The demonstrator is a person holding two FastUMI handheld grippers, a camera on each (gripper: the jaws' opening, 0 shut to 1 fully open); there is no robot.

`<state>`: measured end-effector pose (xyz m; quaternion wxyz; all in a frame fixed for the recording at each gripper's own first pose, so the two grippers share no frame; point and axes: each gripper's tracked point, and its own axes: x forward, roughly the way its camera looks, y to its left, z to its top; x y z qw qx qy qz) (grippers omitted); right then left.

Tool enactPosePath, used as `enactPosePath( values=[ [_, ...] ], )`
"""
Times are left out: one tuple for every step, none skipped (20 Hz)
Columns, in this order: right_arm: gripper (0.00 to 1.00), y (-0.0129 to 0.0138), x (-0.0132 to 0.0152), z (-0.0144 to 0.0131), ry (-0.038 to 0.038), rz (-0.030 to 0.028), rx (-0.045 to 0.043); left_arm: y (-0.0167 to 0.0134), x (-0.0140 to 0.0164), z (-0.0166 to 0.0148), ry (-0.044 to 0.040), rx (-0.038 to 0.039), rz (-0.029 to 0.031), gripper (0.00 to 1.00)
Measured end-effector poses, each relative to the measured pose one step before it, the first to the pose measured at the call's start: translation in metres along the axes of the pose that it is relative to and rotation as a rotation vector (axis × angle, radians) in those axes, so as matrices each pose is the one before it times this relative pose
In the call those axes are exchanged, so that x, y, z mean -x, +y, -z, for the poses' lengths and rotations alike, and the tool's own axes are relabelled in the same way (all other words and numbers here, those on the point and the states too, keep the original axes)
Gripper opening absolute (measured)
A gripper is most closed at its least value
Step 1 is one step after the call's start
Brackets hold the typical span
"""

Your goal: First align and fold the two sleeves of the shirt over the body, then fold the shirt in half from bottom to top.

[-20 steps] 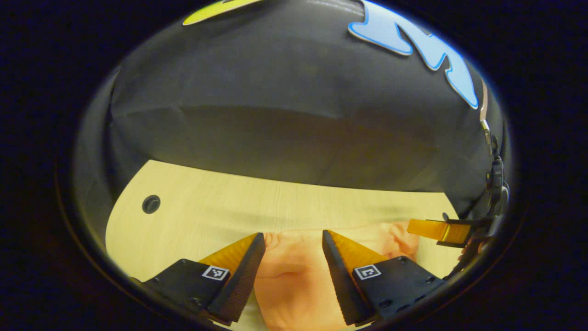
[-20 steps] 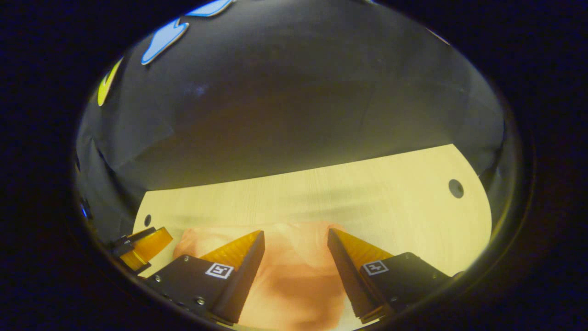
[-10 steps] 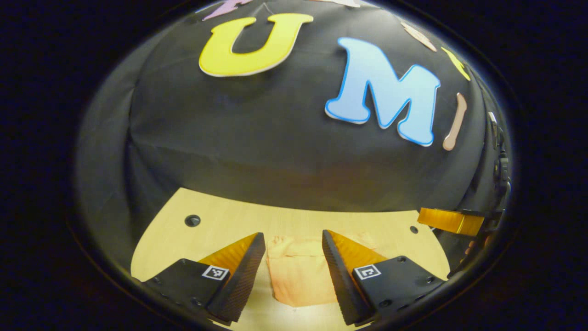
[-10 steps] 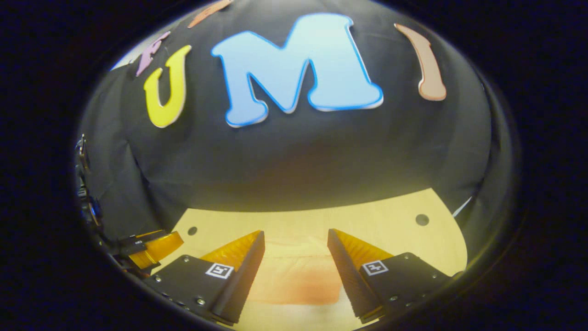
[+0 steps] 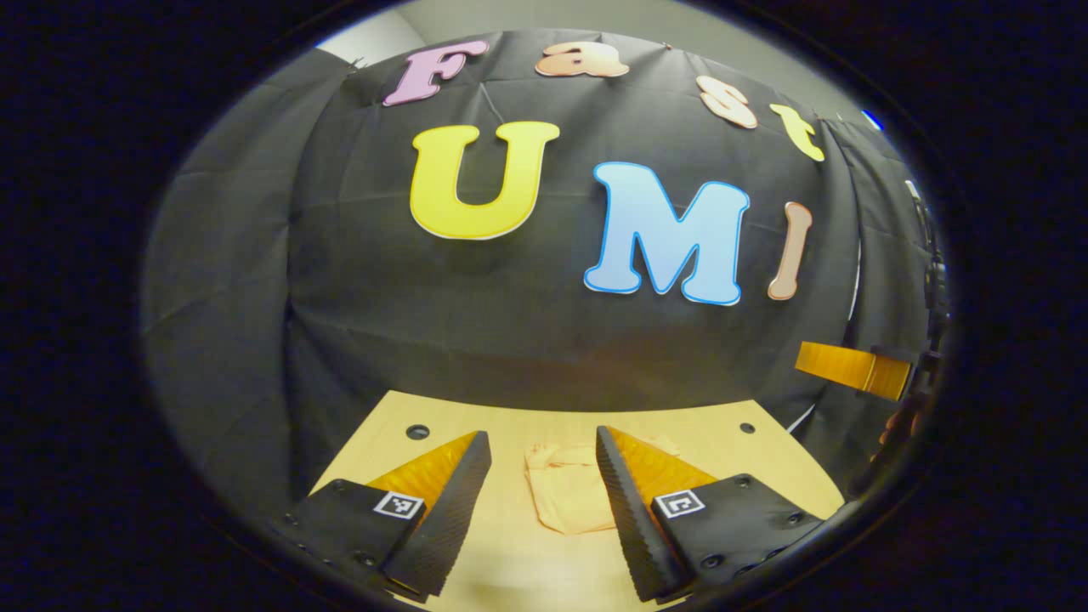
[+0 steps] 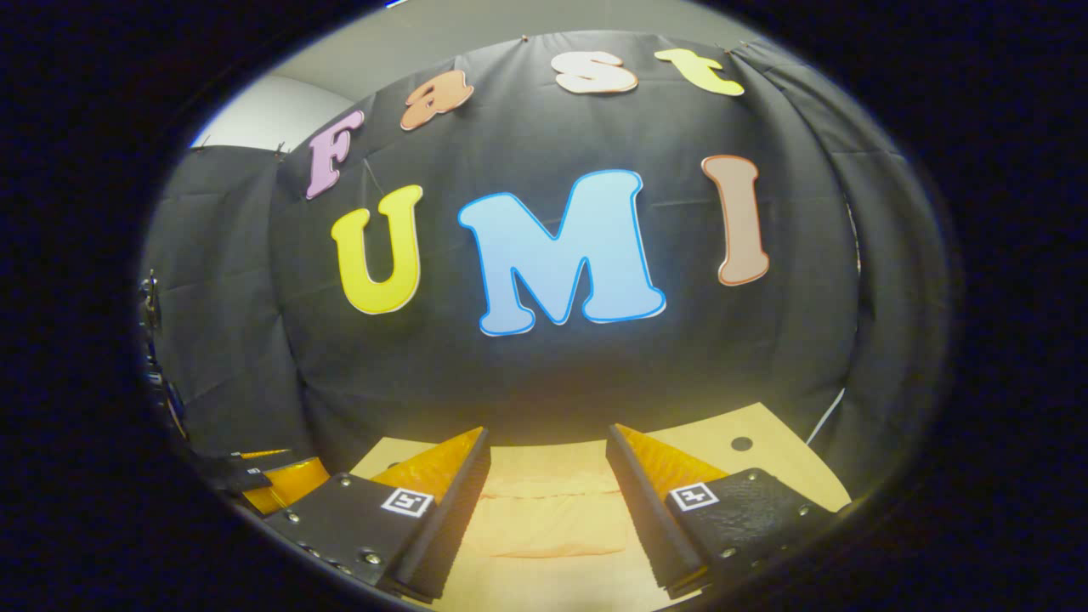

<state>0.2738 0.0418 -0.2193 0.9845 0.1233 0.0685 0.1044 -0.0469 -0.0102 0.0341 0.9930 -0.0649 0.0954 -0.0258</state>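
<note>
Black cloth backs a pale wooden surface (image 5: 510,544). On it the shirt (image 5: 565,497) lies as a compact folded pad, well off from both your tools. Left gripper (image 5: 544,501) and right gripper (image 6: 548,510) both stand wide open, empty. Judgement: light, limp, creases easily; if you regrip, pinch all layers at a folded edge.

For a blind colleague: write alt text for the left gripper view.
A folded peach shirt lies on a pale wooden table, seen between the open fingers of the left tool, which holds nothing. The right tool shows at the right edge, against the black cloth wall.
</note>
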Motion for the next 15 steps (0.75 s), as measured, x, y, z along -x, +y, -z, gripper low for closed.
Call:
enactPosePath(
  values=[
    [0.86,0.00022,0.00043,0.00227,-0.01128,0.01024,0.00537,-0.00312,0.01116,0.00015,-0.01304,-0.02283,0.00467,0.8],
    [0.86,0.00071,-0.00079,0.00293,-0.00146,0.0089,0.00644,-0.0029,0.00749,-0.00011,-0.00609,-0.01822,0.01055,0.81],
    [0.86,0.00051,-0.00019,-0.00088,0.00131,0.00928,0.00731,-0.00525,0.00648,0.00301,0.0008,-0.01201,0.01843,0.82],
    [0.86,0.00086,0.00031,-0.00261,0.00148,0.0121,0.00698,-0.0047,0.00294,0.00211,0.00228,-0.00742,0.0188,0.83],
    [0.86,0.00384,0.00259,-0.00448,0.00152,0.01186,0.00691,-0.0061,0.0021,0.00211,0.00617,-0.00432,0.02237,0.83],
    [0.86,0.00208,0.00157,-0.00511,-0.00305,0.00851,0.00502,-0.00568,0.0008,0.00122,0.00502,-0.00691,0.01905,0.83],
    [0.86,0.00185,0.00281,-0.0027,-0.00418,0.00539,0.0048,-0.0055,0.00118,-0.00278,-0.00405,-0.00916,0.01181,0.83],
    [0.86,0.00032,0.00325,-0.00438,-0.00658,0.00137,0.00328,-0.00406,-0.00053,-0.0037,-0.00606,-0.01448,-0.00084,0.8],
    [0.86,-0.00258,0.00236,-0.00362,-0.00845,-0.00077,-0.00086,-0.005,-0.0018,-0.00088,-0.00304,-0.01211,-0.00201,0.8],
    [0.86,-0.00358,0.00245,-0.00367,-0.00827,-0.00647,-0.00062,-0.00868,0.00076,-0.00019,-0.00514,-0.00671,0.00033,0.8],
    [0.86,-0.00516,0.00392,-0.00366,-0.01238,-0.00505,0.00508,-0.0121,0.00012,-0.00494,-0.0089,-0.00437,-0.00011,0.8],
    [0.86,-0.00871,0.00261,-0.0026,-0.00883,-0.00614,0.00996,-0.01201,0.00151,-0.00329,-0.00937,-0.00825,-0.00537,0.8],
    [0.86,-0.01379,0.00422,-0.00065,-0.01048,-0.01205,0.00472,-0.01595,0.00029,-0.00174,-0.00741,-0.00954,-0.01021,0.8],
    [0.86,-0.01025,0.00284,-0.00227,-0.0072,-0.01698,-0.00274,-0.01683,0.00064,-0.00146,-0.00561,-0.00589,-0.012,0.79],
    [0.86,-0.01046,0.00201,-0.00124,-0.0067,-0.02127,-0.00719,-0.01945,0.00197,-0.00352,-0.01138,0.00319,-0.01215,0.79]
  ],
)
